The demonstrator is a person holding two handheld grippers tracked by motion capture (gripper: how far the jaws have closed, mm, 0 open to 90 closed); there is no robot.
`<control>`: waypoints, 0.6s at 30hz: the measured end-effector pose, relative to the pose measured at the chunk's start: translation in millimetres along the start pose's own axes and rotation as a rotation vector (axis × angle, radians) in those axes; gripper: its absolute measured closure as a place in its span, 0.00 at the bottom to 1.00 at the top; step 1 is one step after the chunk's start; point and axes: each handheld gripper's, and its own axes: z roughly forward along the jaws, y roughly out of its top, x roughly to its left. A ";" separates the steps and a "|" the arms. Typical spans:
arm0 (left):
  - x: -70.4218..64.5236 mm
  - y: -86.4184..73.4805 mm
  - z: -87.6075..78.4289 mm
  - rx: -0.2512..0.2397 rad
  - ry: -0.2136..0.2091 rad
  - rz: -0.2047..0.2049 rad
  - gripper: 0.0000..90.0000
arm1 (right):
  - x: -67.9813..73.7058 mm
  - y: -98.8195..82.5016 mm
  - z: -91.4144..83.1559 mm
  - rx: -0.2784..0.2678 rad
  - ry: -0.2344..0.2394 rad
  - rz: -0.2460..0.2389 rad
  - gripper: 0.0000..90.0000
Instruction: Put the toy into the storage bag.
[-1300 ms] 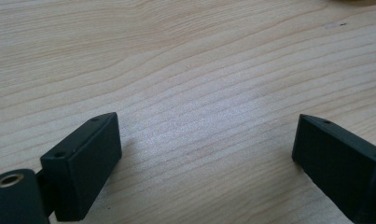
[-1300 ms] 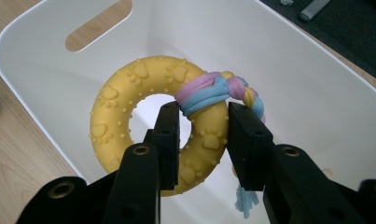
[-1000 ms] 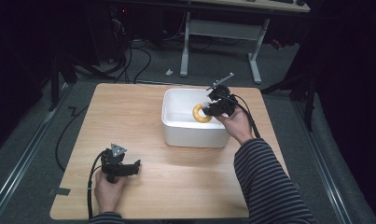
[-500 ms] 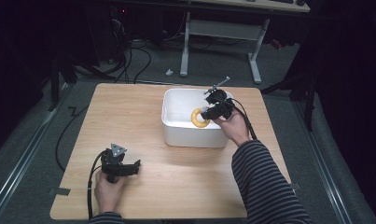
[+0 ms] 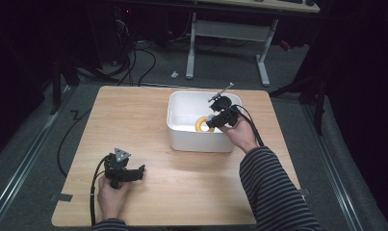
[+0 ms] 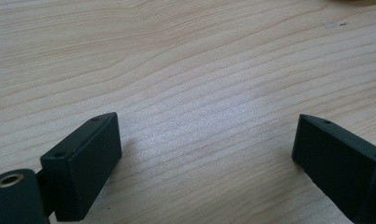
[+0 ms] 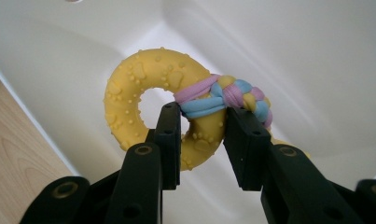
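A yellow studded ring toy (image 7: 129, 88) with a pink, blue and yellow braided rope (image 7: 223, 95) tied through it hangs inside the white bin (image 5: 201, 144). My right gripper (image 7: 202, 121) is shut on the ring's lower arc, one jaw through its hole, and its jaws have just closed a little further on it. In the high view the ring (image 5: 201, 124) shows at the bin's right side, in front of the right gripper (image 5: 212, 121). My left gripper (image 5: 139, 171) rests low over the table near its front left. Its jaws (image 6: 204, 135) stand wide open over bare wood.
The wooden table (image 5: 134, 120) carries the bin at its back right. A cable (image 5: 252, 127) trails from the right gripper along the striped sleeve (image 5: 273, 187). Beyond the table's far edge stand a desk frame (image 5: 264, 62) and floor cables.
The right gripper with the ring has shifted slightly left and toward the near side inside the bin. The left hand has stayed put.
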 end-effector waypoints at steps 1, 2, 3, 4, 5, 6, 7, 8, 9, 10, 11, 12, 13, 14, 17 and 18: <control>0.0 0.0 0.1 0.000 0.000 0.000 0.09 | 0.8 -0.3 0.3 0.004 0.004 -0.002 0.75; 0.0 0.0 0.1 0.000 0.000 0.000 0.09 | 0.8 -0.3 0.3 0.004 0.004 -0.002 0.75; 0.0 0.0 0.0 0.000 0.000 0.000 0.09 | 1.3 -0.4 0.4 0.013 0.009 -0.004 0.75; 0.0 0.0 0.0 0.000 0.000 0.000 0.09 | 1.4 -0.4 0.9 0.013 0.014 -0.005 0.75; 0.0 0.0 0.0 0.000 0.000 0.000 0.09 | 1.7 -0.3 1.3 0.019 0.016 -0.006 0.75; 0.0 0.0 0.0 0.000 0.000 0.000 0.09 | 2.1 -0.5 1.5 0.025 0.017 -0.004 0.75; 0.0 0.0 0.0 0.000 0.000 0.000 0.09 | 2.0 -0.6 2.1 0.026 0.020 -0.010 0.75; 0.0 0.0 0.0 0.000 0.000 0.000 0.09 | 2.0 -0.6 2.1 0.026 0.020 -0.010 0.75; 0.0 0.0 0.0 0.000 0.000 0.000 0.09 | 2.9 -1.0 2.5 0.032 0.026 -0.007 0.75; 0.0 0.0 0.0 0.000 0.000 0.000 0.09 | 2.9 -1.0 2.5 0.032 0.026 -0.007 0.75; 0.0 0.0 0.0 0.000 0.000 0.000 0.09 | 3.4 -1.6 2.1 0.031 0.027 -0.002 0.75; 0.0 0.0 0.0 0.000 0.000 0.000 0.09 | 2.6 -2.0 2.2 0.027 0.031 -0.006 0.75; 0.0 0.0 0.0 0.000 0.000 0.000 0.09 | 2.1 -2.3 2.0 0.025 0.033 -0.005 0.75; 0.0 0.0 0.0 0.000 0.000 0.000 0.09 | 2.1 -2.3 2.0 0.025 0.033 -0.005 0.75; 0.0 0.0 0.0 0.000 0.000 0.000 0.09 | 0.8 -3.6 0.9 0.028 0.038 -0.001 0.74; 0.0 0.0 0.0 0.000 0.000 0.000 0.09 | 0.8 -3.6 0.9 0.028 0.038 -0.001 0.74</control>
